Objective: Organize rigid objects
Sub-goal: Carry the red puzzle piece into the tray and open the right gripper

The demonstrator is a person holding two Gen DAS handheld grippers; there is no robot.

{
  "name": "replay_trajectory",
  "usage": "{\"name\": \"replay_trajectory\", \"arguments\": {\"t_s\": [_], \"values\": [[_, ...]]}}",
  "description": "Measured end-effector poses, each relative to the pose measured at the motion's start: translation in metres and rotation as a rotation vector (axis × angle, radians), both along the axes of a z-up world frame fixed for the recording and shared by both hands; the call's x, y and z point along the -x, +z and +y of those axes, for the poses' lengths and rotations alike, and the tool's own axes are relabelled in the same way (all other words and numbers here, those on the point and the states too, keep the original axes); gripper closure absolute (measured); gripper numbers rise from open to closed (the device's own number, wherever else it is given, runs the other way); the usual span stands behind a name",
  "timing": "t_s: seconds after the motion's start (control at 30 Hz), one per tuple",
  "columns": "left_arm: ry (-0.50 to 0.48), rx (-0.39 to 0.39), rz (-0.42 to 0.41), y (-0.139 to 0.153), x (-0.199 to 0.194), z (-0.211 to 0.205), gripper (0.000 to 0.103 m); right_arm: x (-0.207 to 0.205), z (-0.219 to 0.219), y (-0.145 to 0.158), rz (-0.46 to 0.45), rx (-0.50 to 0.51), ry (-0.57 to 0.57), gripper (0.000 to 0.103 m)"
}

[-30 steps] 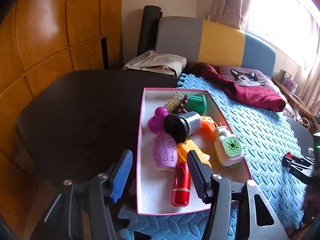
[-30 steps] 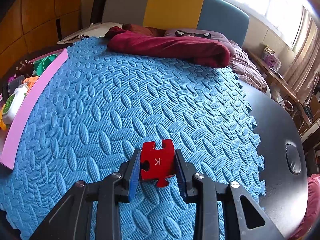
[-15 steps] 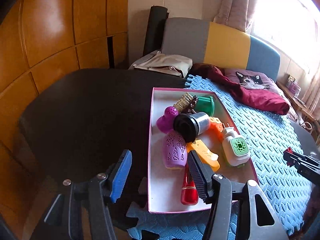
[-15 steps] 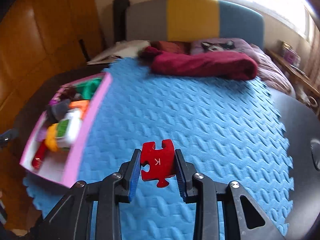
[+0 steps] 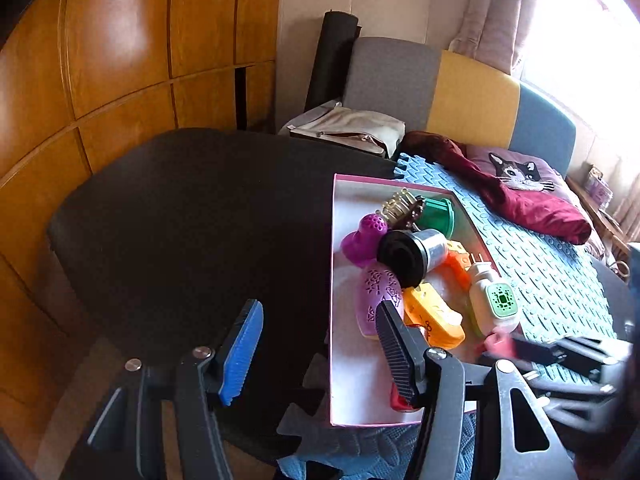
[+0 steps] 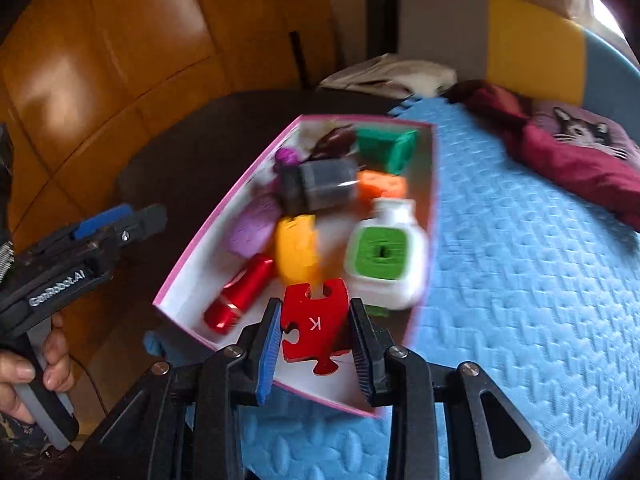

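My right gripper [image 6: 315, 340] is shut on a red puzzle piece [image 6: 315, 322] marked K and holds it over the near end of the pink-rimmed box [image 6: 196, 246]. The box holds several toys: a red cylinder [image 6: 240, 292], an orange piece [image 6: 298, 254], a white and green plug-in device [image 6: 384, 254], a purple oval [image 6: 254, 230], a black and silver cylinder [image 6: 320, 186] and a green cup [image 6: 386, 148]. My left gripper [image 5: 318, 344] is open and empty at the box's left rim [image 5: 332, 280], over the dark table. The right gripper shows blurred in the left wrist view [image 5: 504, 346].
The box sits on a blue foam mat [image 6: 520, 280] on a dark table [image 5: 200, 216]. A maroon cloth [image 6: 568, 160] and a cat pillow [image 5: 516, 170] lie at the mat's far side. Folded beige fabric [image 5: 352, 128] lies behind the table. Wooden panels [image 5: 100, 60] stand left.
My right gripper has swung left with the red puzzle piece, from over the blue mat to over the box. The left gripper has shifted slightly left and stays open.
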State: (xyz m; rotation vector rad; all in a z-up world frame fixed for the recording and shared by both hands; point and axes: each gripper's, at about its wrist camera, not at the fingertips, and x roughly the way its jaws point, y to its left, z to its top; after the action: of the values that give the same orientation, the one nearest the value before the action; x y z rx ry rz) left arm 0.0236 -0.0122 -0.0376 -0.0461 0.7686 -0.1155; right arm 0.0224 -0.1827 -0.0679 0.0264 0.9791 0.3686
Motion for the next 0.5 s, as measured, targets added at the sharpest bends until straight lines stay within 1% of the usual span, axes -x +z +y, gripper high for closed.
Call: {"name": "replay_trajectory", "arguments": {"t_s": [0.07,0.17,0.2,0.3,0.43,0.5], "values": [[0.005,-0.001,0.001,-0.001,-0.001,0.001,0.041,-0.009,0.012,-0.012,0.028,0.030,0.012,0.071],[0.012,-0.005,0.006,-0.004,-0.002,0.003,0.041,-0.020,0.017,-0.026,0.027,0.078,-0.017,0.071],[0.014,-0.006,0.007,-0.004,-0.001,0.003,0.041,-0.022,0.018,-0.026,0.002,0.089,-0.025,0.071],[0.017,-0.007,0.008,-0.004,0.000,0.004,0.039,-0.023,0.022,-0.029,-0.024,0.133,-0.040,0.071],[0.022,-0.013,-0.007,-0.001,0.002,0.004,0.033,-0.015,0.020,-0.028,-0.042,0.141,-0.038,0.071],[0.023,-0.015,-0.011,0.000,0.003,0.004,0.031,-0.012,0.018,-0.026,-0.048,0.138,-0.036,0.068]]}}
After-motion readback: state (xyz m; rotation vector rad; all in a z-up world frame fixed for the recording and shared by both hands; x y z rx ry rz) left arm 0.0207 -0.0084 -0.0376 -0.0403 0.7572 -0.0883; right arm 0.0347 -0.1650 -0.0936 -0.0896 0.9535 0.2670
